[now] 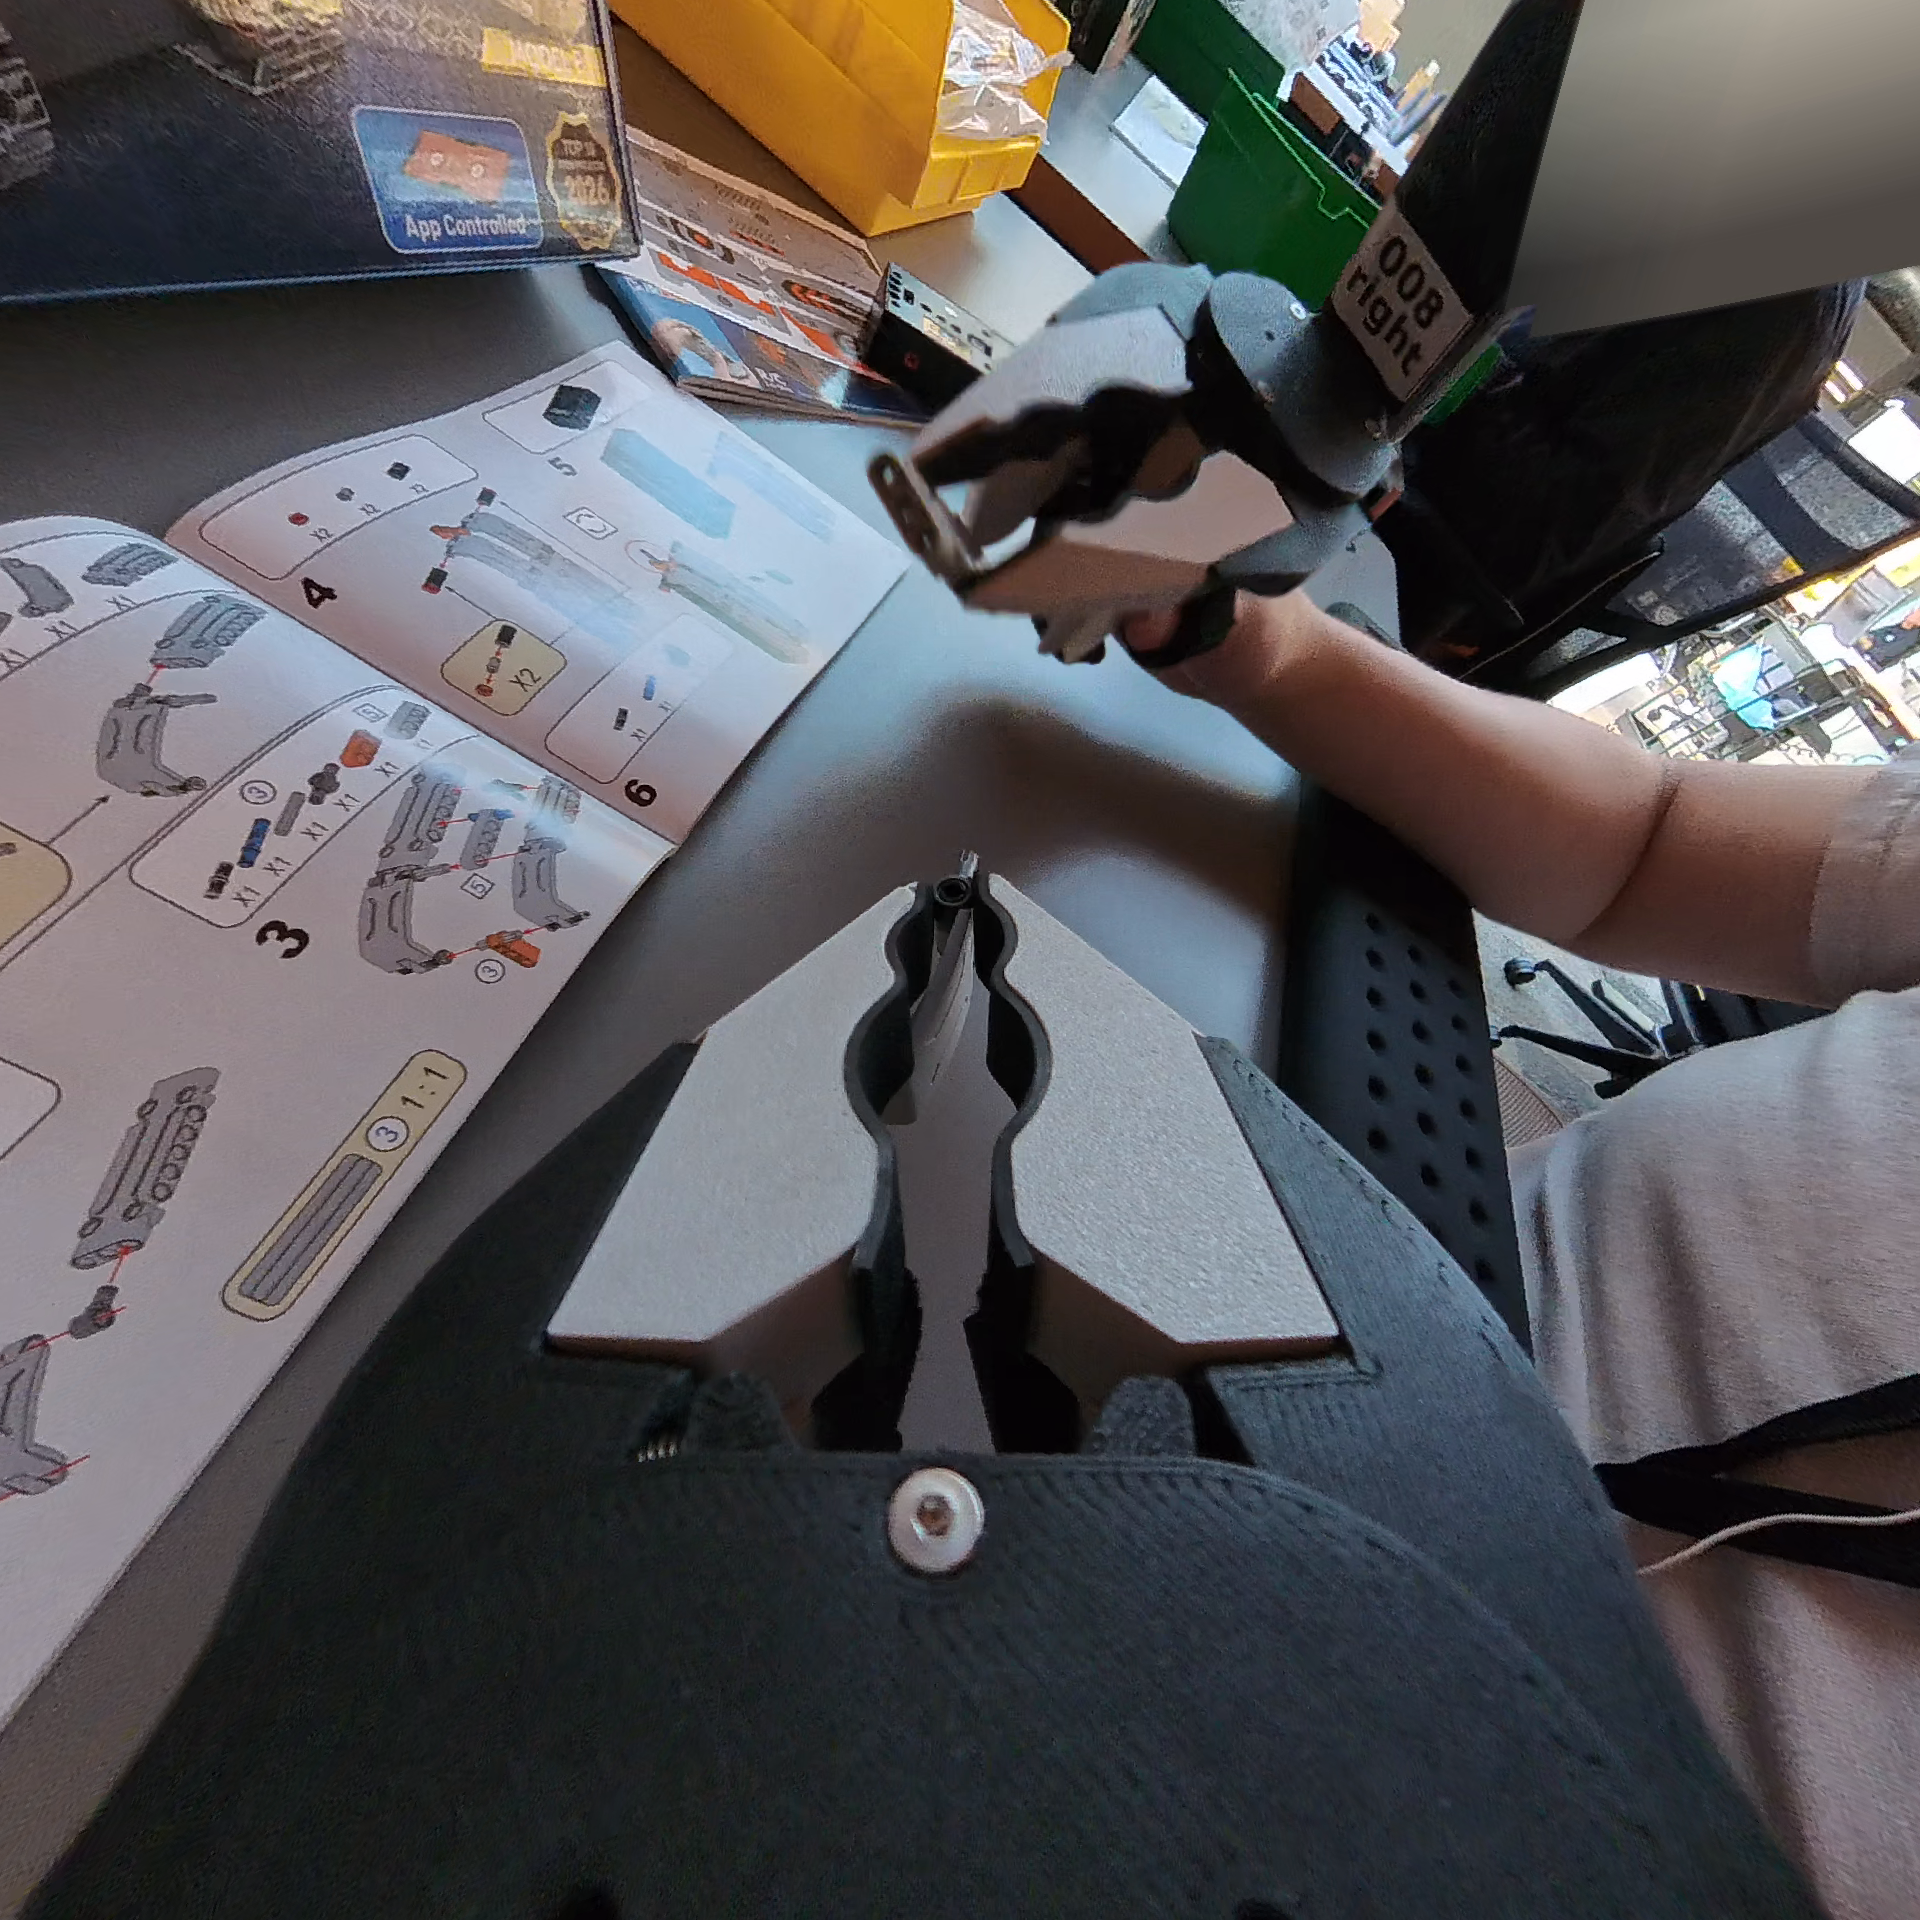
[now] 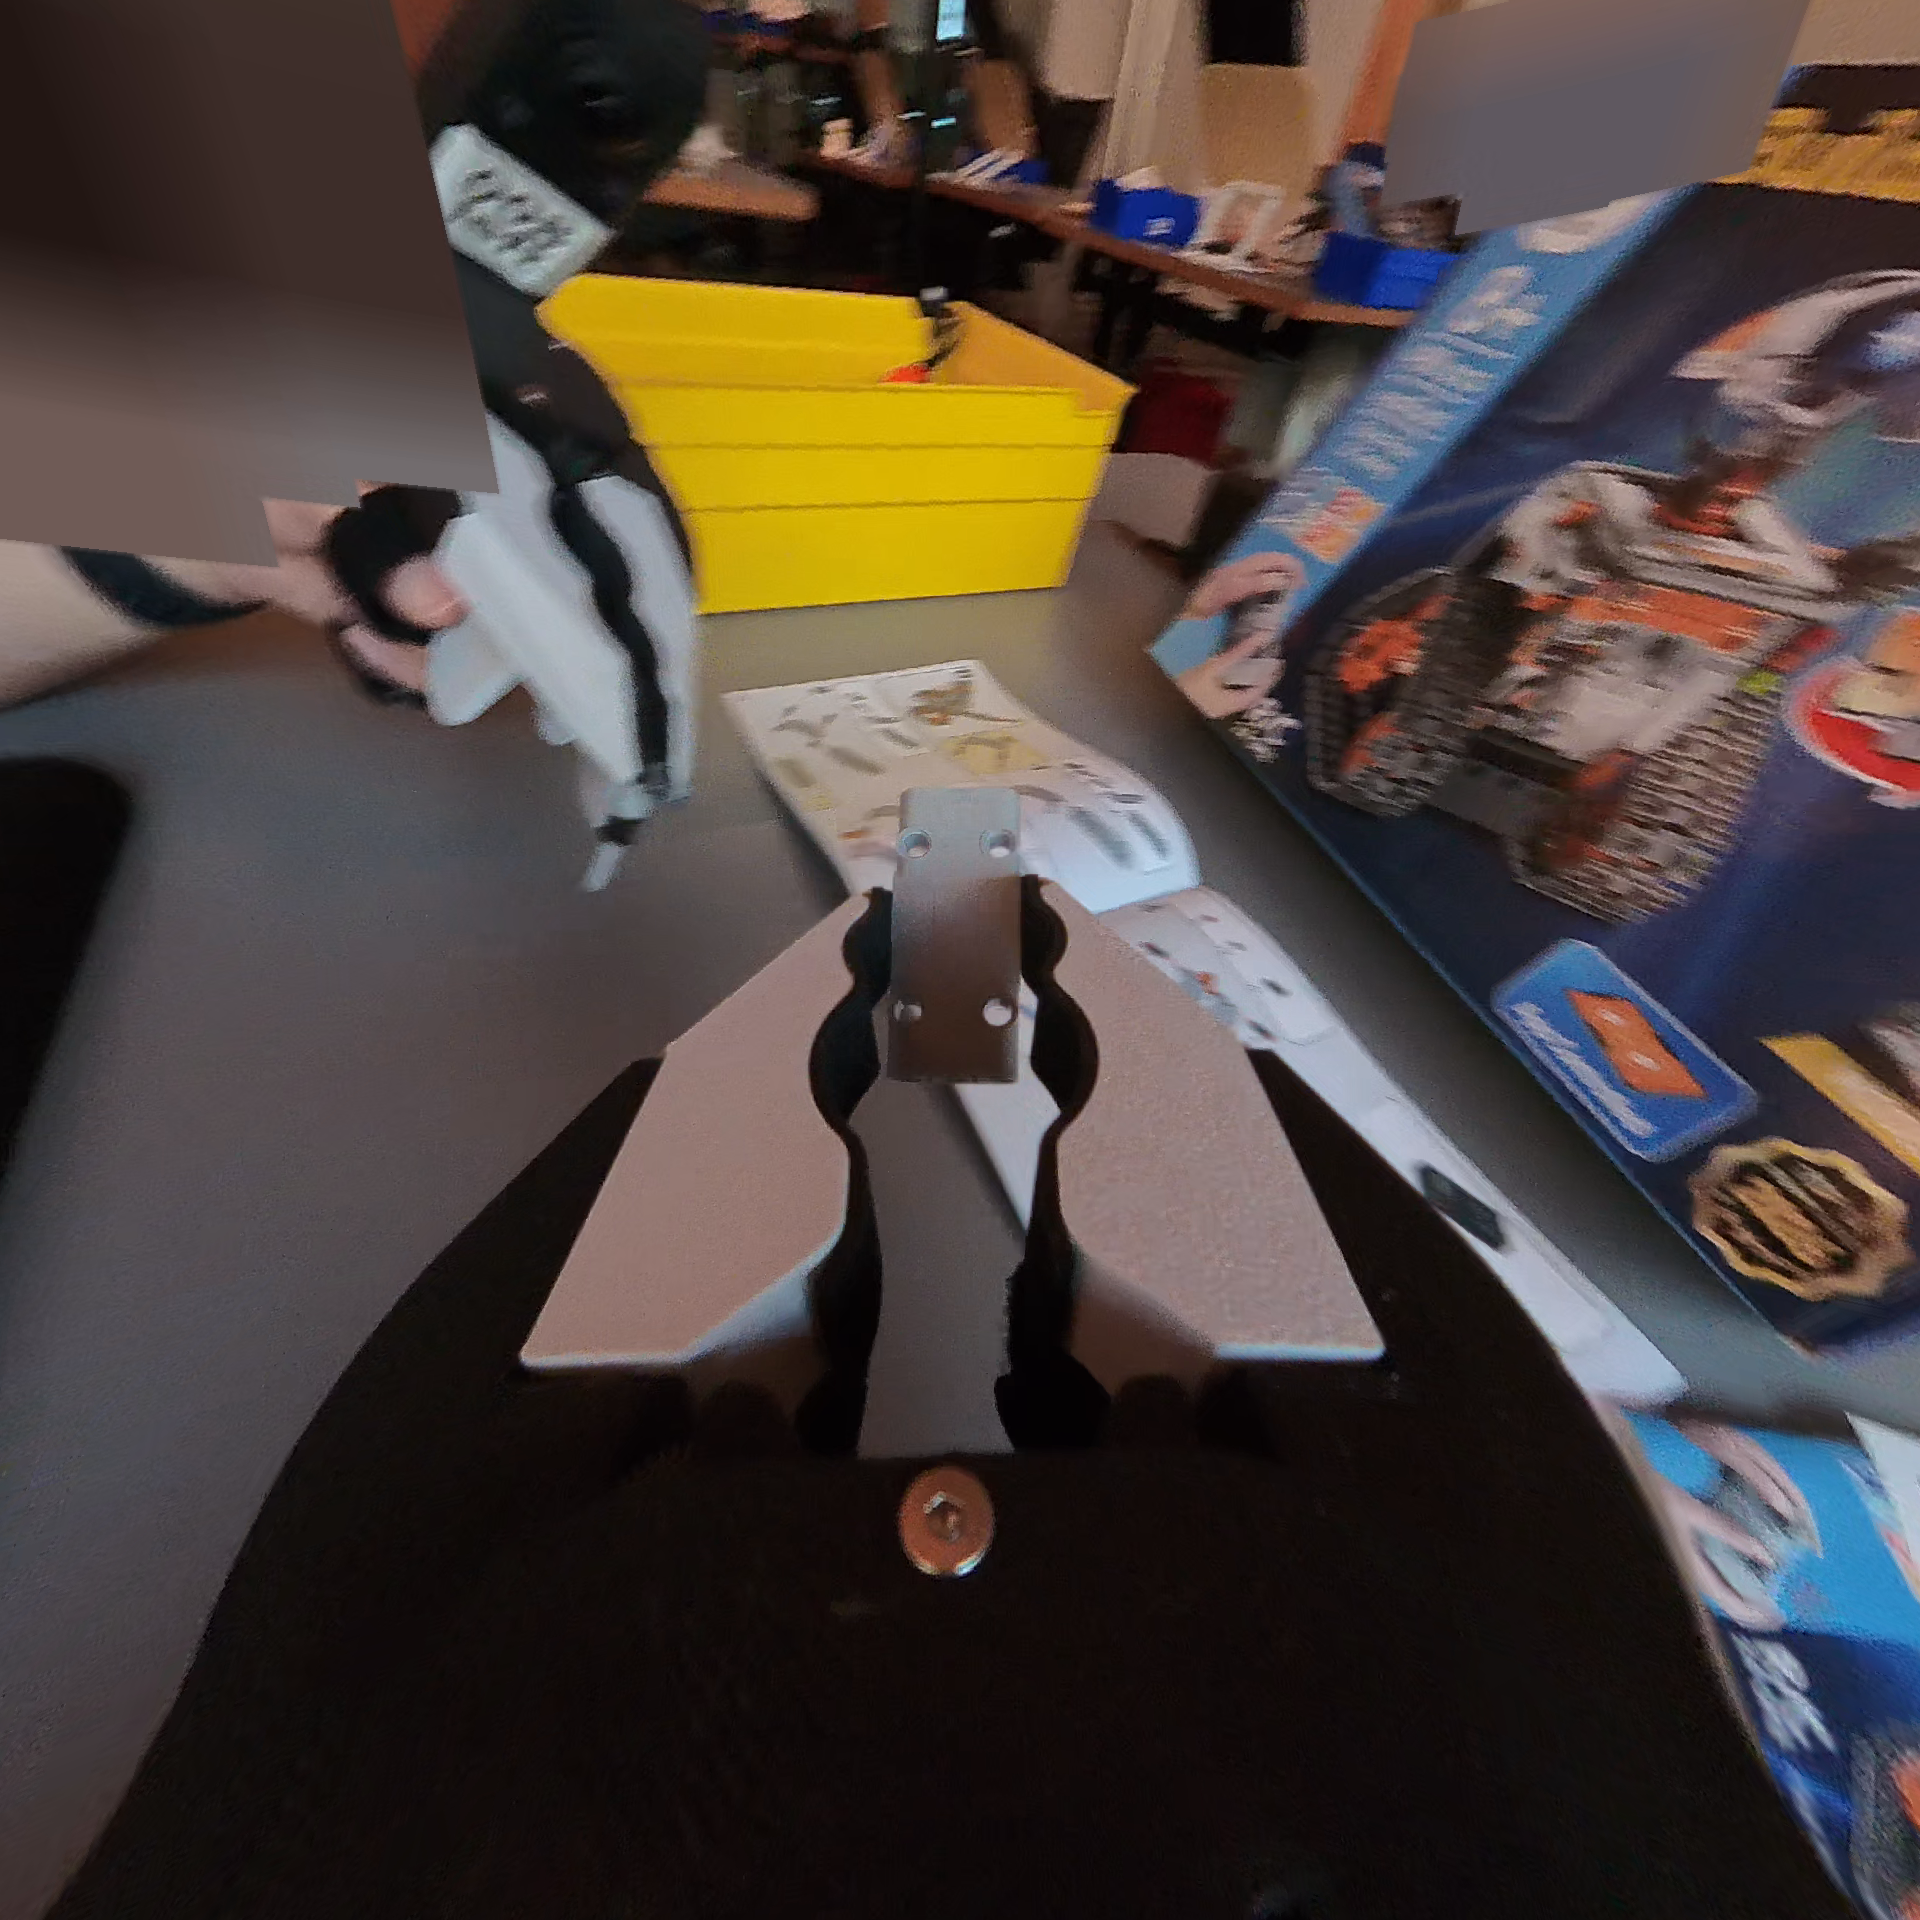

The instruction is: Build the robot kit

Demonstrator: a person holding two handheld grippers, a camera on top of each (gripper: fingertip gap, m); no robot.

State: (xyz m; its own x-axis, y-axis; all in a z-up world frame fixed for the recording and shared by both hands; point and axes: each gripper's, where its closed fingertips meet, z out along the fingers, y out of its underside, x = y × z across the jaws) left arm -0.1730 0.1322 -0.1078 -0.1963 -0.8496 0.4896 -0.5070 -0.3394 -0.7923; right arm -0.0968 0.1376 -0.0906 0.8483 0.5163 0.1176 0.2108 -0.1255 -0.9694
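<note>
The left gripper (image 1: 951, 904) is clamped on 1 small black pin (image 1: 952, 891), its axis pointing outward along the fingers. Up and to its right, the right gripper (image 1: 940, 520) pinches a grey plate (image 2: 951, 935) — 2 holes at each end — above the open instruction booklet (image 1: 364, 779).

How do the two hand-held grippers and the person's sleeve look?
Each hand-held gripper, left and right, has a black ribbed body, pale grey wedge fingers with wavy black inner pads, and one silver screw. The right carries a white label. The sleeve is light grey.
</note>
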